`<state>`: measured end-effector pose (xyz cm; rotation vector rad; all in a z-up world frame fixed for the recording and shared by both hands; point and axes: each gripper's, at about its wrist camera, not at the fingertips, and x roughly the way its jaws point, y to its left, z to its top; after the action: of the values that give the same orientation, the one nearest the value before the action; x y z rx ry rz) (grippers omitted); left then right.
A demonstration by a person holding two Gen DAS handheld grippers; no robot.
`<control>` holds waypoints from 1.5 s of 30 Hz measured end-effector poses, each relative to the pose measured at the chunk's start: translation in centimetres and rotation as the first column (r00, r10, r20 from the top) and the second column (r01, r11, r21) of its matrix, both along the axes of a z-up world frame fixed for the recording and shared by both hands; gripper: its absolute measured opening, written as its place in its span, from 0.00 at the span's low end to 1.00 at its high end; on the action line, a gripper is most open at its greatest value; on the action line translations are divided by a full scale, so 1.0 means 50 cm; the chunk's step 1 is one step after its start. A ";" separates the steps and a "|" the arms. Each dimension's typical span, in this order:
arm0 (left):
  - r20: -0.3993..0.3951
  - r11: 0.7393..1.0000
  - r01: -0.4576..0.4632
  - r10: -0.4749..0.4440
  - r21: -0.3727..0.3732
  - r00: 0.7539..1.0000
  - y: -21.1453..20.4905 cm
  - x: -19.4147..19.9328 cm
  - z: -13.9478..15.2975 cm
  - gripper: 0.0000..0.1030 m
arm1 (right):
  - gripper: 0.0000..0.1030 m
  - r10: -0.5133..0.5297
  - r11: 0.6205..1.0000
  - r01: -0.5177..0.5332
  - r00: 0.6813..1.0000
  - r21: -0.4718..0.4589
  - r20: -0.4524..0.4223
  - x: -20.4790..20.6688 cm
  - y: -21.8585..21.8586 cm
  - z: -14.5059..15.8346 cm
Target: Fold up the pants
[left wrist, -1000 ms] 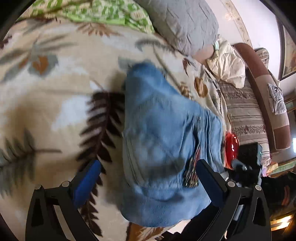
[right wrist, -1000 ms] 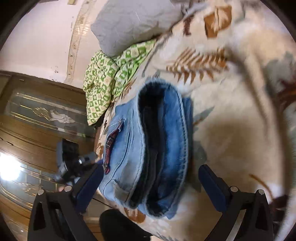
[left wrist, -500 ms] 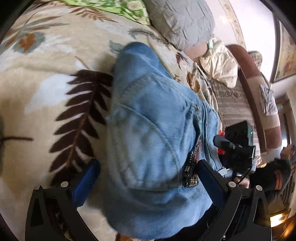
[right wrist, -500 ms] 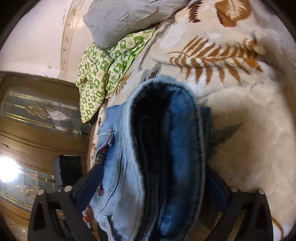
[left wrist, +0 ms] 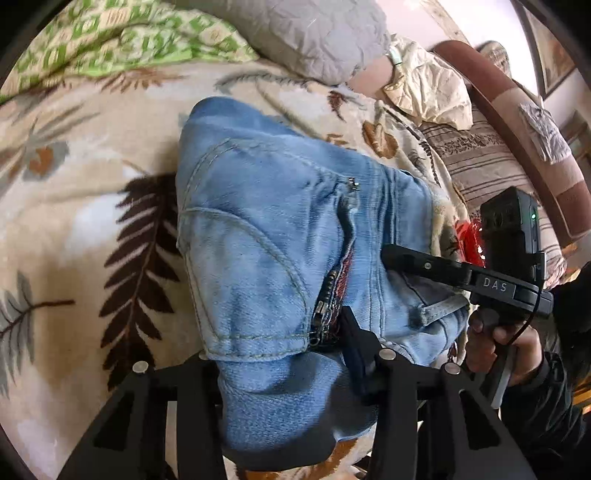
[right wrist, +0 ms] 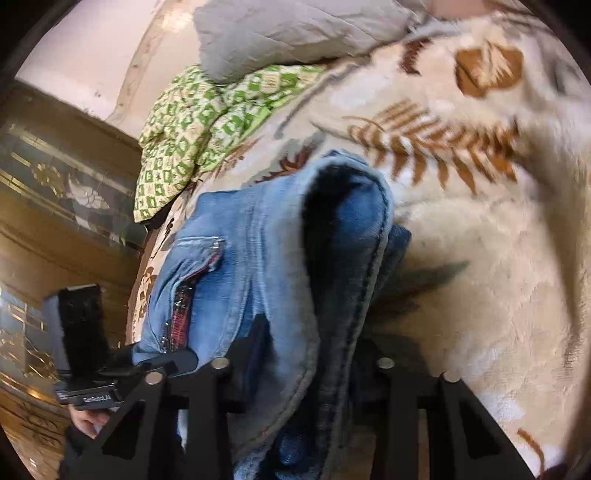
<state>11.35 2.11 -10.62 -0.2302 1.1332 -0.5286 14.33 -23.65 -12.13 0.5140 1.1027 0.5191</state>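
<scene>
The folded blue jeans (left wrist: 266,236) lie on the leaf-print fleece blanket (left wrist: 74,229) of a bed, bundled into a thick stack with the near end at 6 o'clock in both wrist views. A grey pillow (left wrist: 314,33) and a green checked cloth (left wrist: 122,40) sit beyond, toward 12 o'clock.

The left tool (left wrist: 280,354) is closing on the near end of the bundle: denim fills the space between its jaws, and the pad at 5 o'clock presses beside the zipper (left wrist: 328,295). The right tool (right wrist: 306,362) is likewise closing, with the stacked hems and the dark inner fold between its jaws; its pads look to be bearing on the cloth. In the left view the right tool's finger lies on the denim at 3 o'clock, carried by the person's hand (left wrist: 498,343).

Judging by the bulk, this denim is heavy for cloth, stiff at seams and waistband, yet limp overall; it will sag and the layers may slide apart if only the top one is caught. It is not fragile or slippery. The best hold is across all layers at the 2 near corners, clear of the zipper's metal teeth.
</scene>
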 end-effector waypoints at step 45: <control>0.026 0.973 -0.227 0.226 0.028 0.974 -0.019 0.086 -0.057 0.99 | 0.99 0.007 0.903 0.148 0.934 -0.403 0.357 0.038 0.017 0.142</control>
<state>15.64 1.18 -13.48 -0.3218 1.0763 -0.3101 16.23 -22.78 -5.04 0.0698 0.8131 0.2760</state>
